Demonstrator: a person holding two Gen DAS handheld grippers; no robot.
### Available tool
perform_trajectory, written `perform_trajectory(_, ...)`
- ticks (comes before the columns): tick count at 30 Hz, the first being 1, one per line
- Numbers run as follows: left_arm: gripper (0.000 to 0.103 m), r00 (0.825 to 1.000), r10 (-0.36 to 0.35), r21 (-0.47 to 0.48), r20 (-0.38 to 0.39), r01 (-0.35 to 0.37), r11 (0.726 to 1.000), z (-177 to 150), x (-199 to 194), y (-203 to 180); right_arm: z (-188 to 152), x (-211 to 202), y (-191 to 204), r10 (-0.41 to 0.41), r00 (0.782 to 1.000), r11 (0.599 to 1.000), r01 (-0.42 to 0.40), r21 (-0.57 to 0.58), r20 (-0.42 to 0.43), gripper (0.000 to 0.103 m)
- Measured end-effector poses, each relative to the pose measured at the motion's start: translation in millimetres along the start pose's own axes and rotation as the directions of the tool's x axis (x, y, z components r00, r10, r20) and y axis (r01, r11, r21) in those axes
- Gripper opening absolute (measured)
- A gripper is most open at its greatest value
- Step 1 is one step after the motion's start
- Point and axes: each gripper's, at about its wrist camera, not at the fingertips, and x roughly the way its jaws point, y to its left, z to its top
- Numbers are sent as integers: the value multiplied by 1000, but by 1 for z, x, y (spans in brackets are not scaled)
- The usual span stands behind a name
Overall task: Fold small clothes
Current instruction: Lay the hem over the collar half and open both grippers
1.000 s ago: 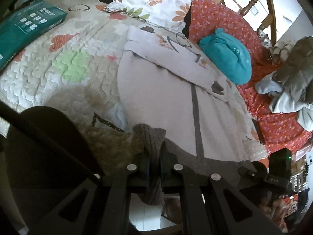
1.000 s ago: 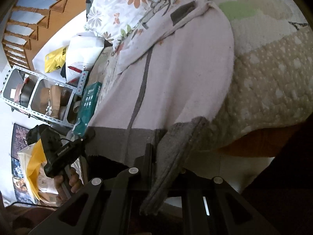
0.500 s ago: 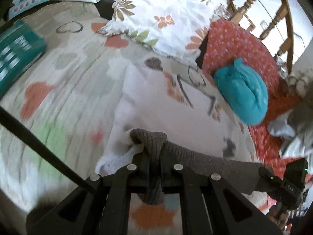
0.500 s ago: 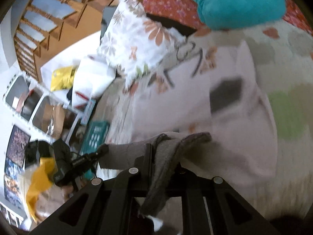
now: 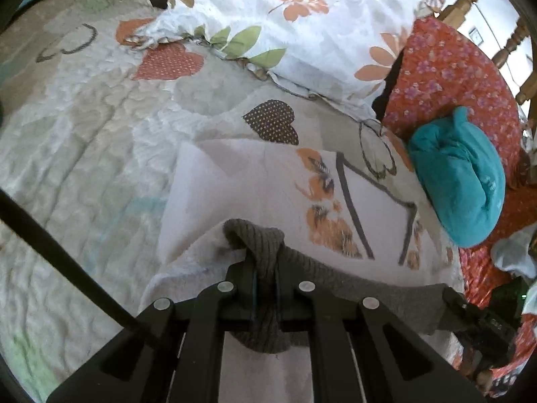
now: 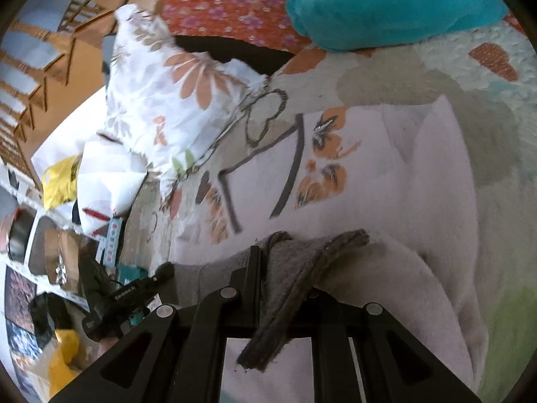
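The pale pink garment lies on the heart-print quilt, and its grey ribbed hem is lifted over the garment's own printed front. A second ago that hem hung at the near edge of the bed with the whole length of the garment stretched out beyond it; now it has been carried far up the bed, so the lower half doubles over the upper and the orange flower print sits just past the fold.

The left gripper has its jaws pinched nearly together on one hem corner, as it did before. The right gripper has the other hem corner between its fingers, but its jaws are starting to open, and the grey cloth drapes loosely back over them.

The left view shows the right gripper at its far right edge, the teal bundle on the red floral cloth, and a wooden chair behind. The right view alone shows the left gripper in a hand, the staircase, a yellow bag and shelving. The flowered pillow appears in both.
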Motion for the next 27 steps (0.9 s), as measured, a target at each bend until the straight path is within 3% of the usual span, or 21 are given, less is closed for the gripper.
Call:
perform_trajectory(3,10,999,-30,-29,-16,30,999,17,15,3,20,18,-10,-20,1000,999,19,30,9,13)
perform_trajectory(5,18,999,-50,-54,-16,49,997,26,22,5,32,27,-17,-35,999,998,34,55,20,16)
perform_trajectory(7,39,998,-55,-87,-7,54,995,34,26,9,42,35,-22,-64,997,996,61,68,42,28)
perform_trajectory(8,56,999,-40,-105,8,40,994,38,25,12,48,36,-24,-81,995,994,77,75,56,33)
perform_trajectory(9,60,999,-30,-123,25,33,992,42,24,15,53,37,-27,-93,993,993,87,84,69,43)
perform_trajectory(10,60,999,-28,-138,34,32,990,46,23,18,58,36,-30,-99,992,991,91,96,81,50)
perform_trajectory(14,62,998,-30,-156,47,38,987,52,9,28,70,15,-32,-121,984,989,107,104,132,51)
perform_trajectory(17,63,998,5,-100,61,2,995,41,-11,30,64,-13,-27,-156,976,988,152,42,150,53)
perform_trajectory(22,65,996,78,-1,35,-78,997,7,-32,37,22,-56,-35,-264,955,961,272,-42,138,60)
perform_trajectory(27,65,991,134,85,9,-134,987,-39,-46,47,-38,-68,-50,-332,941,937,337,-86,70,63)
